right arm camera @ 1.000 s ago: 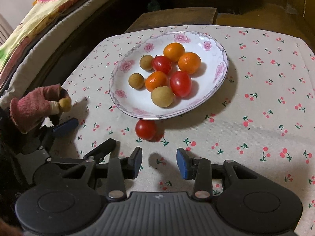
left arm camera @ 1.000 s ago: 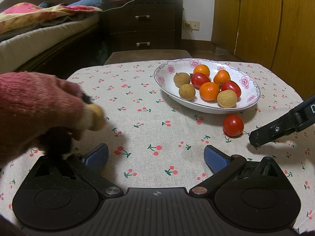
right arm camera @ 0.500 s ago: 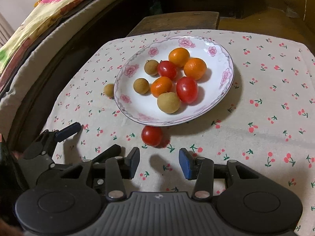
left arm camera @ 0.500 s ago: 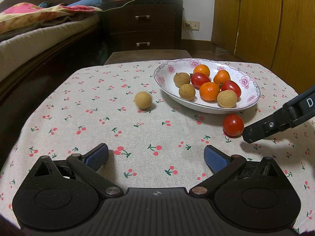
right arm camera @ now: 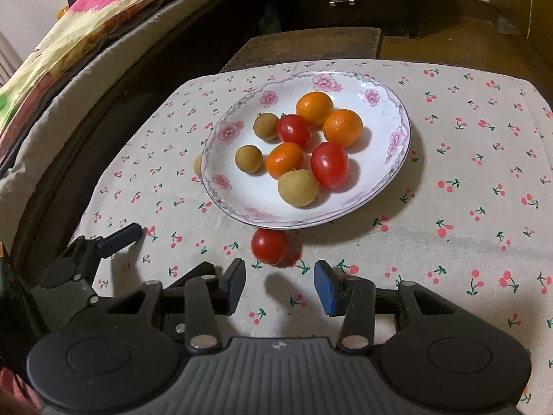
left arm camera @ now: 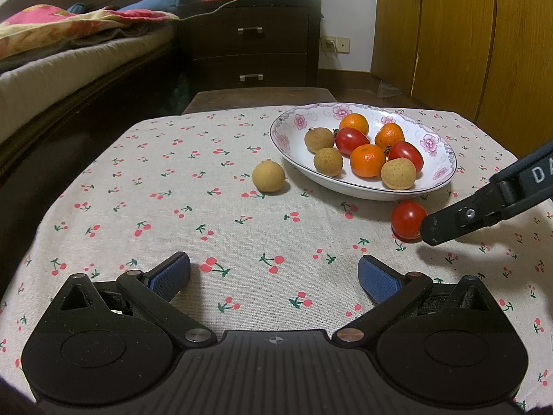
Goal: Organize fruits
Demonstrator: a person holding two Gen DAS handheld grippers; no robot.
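A white floral plate (left arm camera: 439,169) (right arm camera: 397,159) holds several fruits: oranges, red tomatoes and tan longans. A loose red tomato (left arm camera: 408,220) (right arm camera: 269,245) lies on the cloth just in front of the plate. A loose longan (left arm camera: 268,176) (right arm camera: 197,164) lies left of the plate, half hidden behind the rim in the right wrist view. My right gripper (right arm camera: 280,285) is open and empty, close to the loose tomato; one of its fingers (left arm camera: 449,223) shows in the left wrist view. My left gripper (left arm camera: 273,275) is open and empty, well short of the longan.
The table has a cherry-print cloth (left arm camera: 207,214). A bed (left arm camera: 52,65) runs along the left. A dark dresser (left arm camera: 249,41) stands behind and a wooden wardrobe (left arm camera: 484,52) at the right. A dark stool top (right arm camera: 304,48) lies beyond the table.
A gloved hand placed the longan and left; the longan rolled to rest beside the plate. My right gripper moved nearer the loose tomato. My left gripper stayed still.
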